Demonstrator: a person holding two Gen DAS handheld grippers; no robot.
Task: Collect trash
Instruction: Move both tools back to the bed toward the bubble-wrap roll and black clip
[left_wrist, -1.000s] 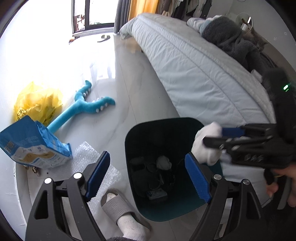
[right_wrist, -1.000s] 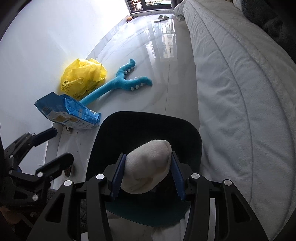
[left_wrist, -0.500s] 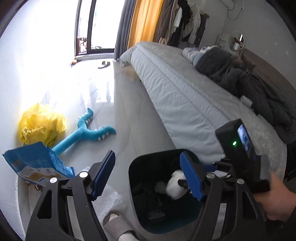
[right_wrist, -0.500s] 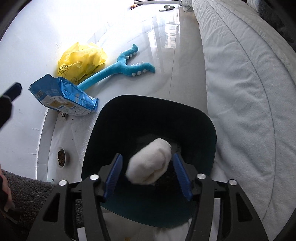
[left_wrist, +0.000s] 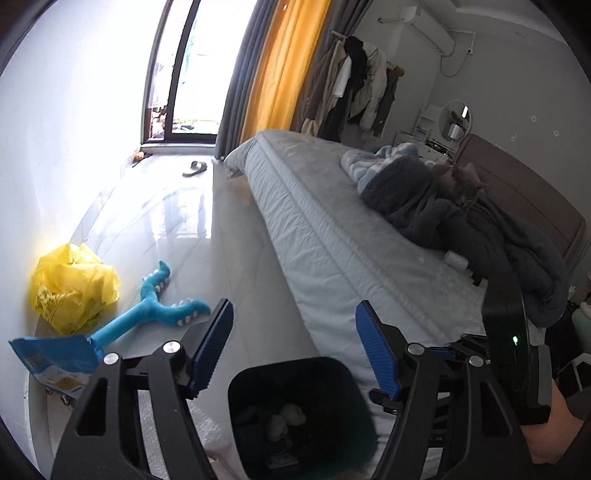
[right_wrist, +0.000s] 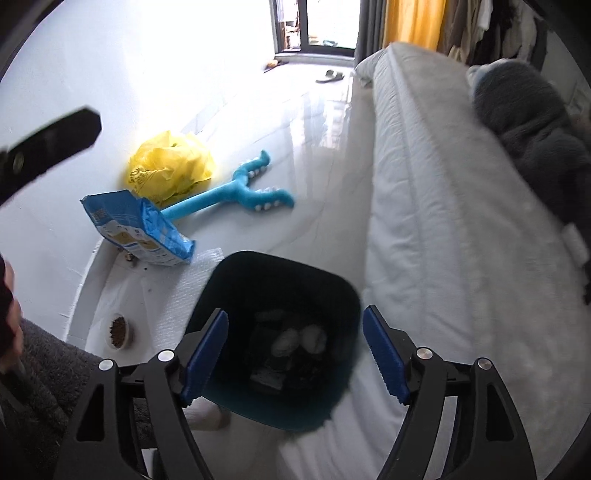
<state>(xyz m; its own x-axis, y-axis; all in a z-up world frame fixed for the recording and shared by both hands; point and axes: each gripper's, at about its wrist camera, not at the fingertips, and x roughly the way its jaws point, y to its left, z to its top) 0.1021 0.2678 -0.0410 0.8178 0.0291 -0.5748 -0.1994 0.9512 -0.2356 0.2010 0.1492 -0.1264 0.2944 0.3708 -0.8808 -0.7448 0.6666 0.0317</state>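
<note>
Trash bin (right_wrist: 347, 295), dim contents, near rim cropped

Bedroom, glossy pale tile floor (left_wrist: 192, 236) with window glare. White wall (left_wrist: 55, 155) on left. Tall dark-framed window (left_wrist: 188, 74) at far end, orange curtain (left_wrist: 284, 62) and grey drape beside it. Big bed (left_wrist: 332, 229) with light quilted cover, grey blanket (left_wrist: 443, 214) heaped near brown headboard (left_wrist: 524, 184). Coats on rack (left_wrist: 362, 88), bright daylight.

Black tongs (right_wrist: 293, 354), ribbed blue pads (right_wrist: 384, 356), silver screws
</note>
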